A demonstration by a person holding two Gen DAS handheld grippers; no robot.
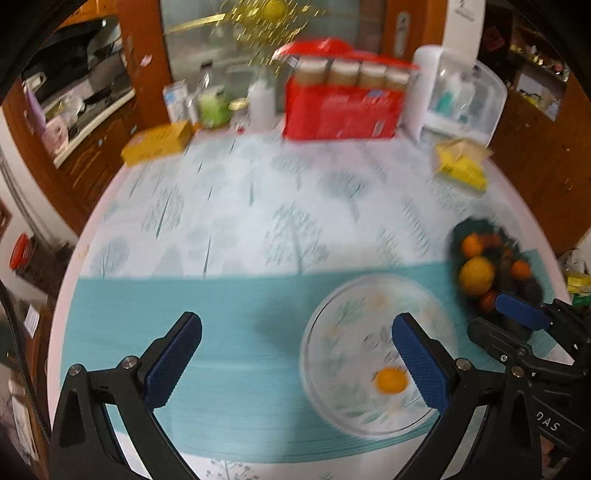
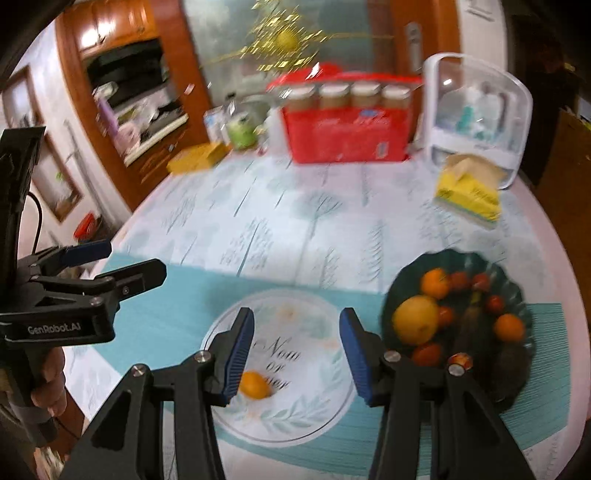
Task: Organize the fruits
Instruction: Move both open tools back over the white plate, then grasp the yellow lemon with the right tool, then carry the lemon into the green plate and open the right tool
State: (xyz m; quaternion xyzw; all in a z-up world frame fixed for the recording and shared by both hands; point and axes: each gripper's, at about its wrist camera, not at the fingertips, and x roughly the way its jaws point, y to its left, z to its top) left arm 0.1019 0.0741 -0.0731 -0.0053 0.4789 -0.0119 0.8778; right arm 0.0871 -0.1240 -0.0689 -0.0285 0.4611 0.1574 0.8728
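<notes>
Both grippers hang released over the white plate [image 2: 295, 424] — left gripper [image 1: 295, 354] empty, right gripper [image 2: 295, 350] empty — small orange [image 2: 255, 384] resting on it.

You're in somebody's home dining area: a round table under a tree-print white tablecloth [image 1: 258, 206], warm brown wooden cabinets [image 2: 122, 22] behind, a red carton of lidded jars [image 1: 343, 107], a yellow tissue pack [image 2: 469, 195], and a dark green scalloped bowl of fruit [image 2: 509, 284].
</notes>
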